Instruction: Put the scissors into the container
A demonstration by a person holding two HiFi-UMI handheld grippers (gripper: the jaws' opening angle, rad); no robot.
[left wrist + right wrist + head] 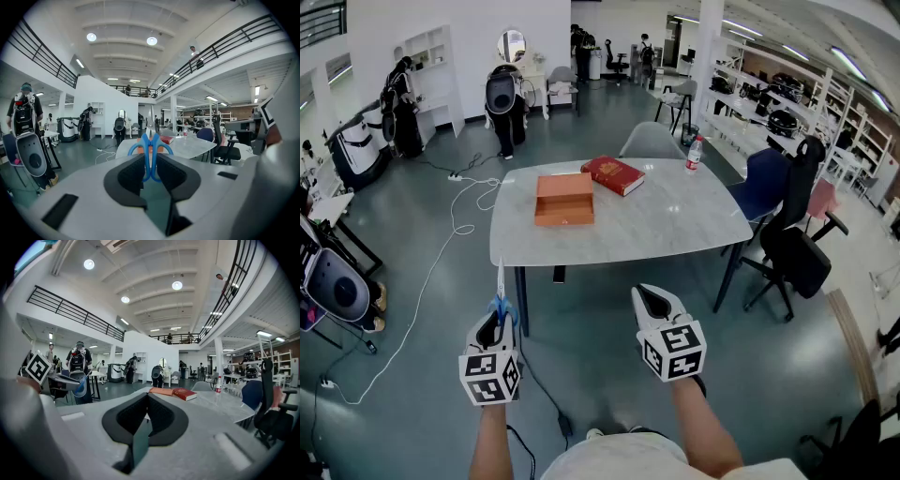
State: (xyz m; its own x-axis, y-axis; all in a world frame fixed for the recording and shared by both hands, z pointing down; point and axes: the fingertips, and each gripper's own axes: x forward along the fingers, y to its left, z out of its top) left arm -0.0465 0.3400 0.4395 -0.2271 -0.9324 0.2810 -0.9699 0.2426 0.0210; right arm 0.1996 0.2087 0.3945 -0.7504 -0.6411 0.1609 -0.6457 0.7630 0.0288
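My left gripper (497,319) is shut on the blue-handled scissors (500,298), whose blades point forward toward the table. In the left gripper view the blue scissors (150,152) stand upright between the dark jaws of the left gripper (150,164). The orange container (564,199), a flat open box, lies on the grey table (675,230), well ahead of both grippers. My right gripper (654,302) hangs in front of the table's near edge, shut with nothing in it. Its jaws meet in the right gripper (146,405) view, with the orange container (161,391) beyond.
A red book (613,174) lies beside the container, and a water bottle (694,154) stands at the far right of the table. Black and blue chairs (792,234) crowd the table's right side. A white cable (441,253) trails over the floor on the left.
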